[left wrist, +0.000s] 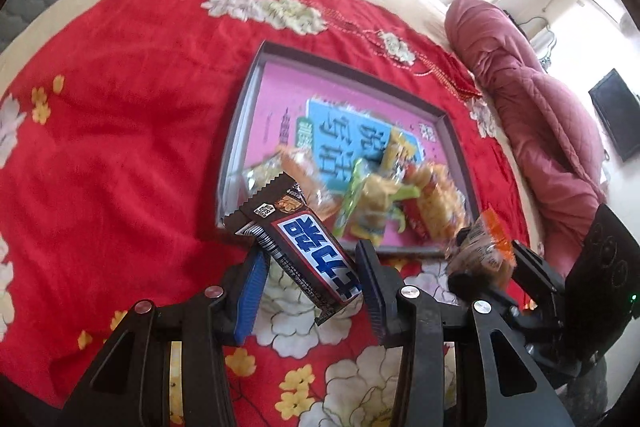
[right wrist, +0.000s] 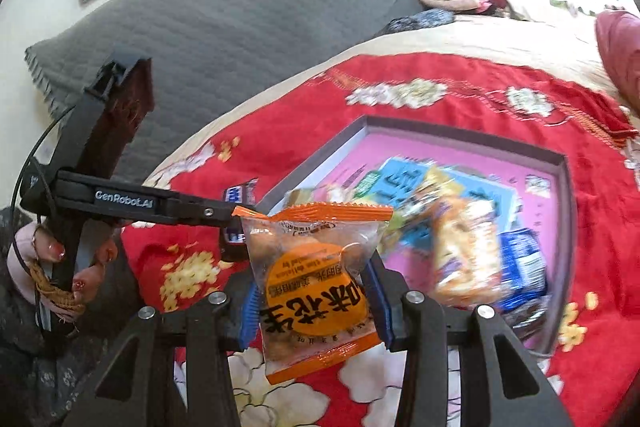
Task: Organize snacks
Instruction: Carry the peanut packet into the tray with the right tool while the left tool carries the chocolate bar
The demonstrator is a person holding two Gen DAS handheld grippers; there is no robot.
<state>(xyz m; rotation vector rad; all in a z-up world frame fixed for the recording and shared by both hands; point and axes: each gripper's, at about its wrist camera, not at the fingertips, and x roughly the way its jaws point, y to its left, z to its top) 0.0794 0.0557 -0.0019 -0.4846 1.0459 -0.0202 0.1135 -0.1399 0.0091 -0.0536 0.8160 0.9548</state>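
Left gripper (left wrist: 310, 279) clamps a chocolate bar (left wrist: 304, 247), right gripper (right wrist: 314, 301) a peanut packet (right wrist: 316, 283); both hover near the tray (left wrist: 236, 131), drop-off next.

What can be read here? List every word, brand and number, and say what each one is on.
"士力架": on the chocolate bar, upside down.
"味花生": on the orange peanut packet, upside down.
"GenRobot.AI": on the side of the left gripper.
The large characters on the blue panel in the box and all small print are too blurred to read.
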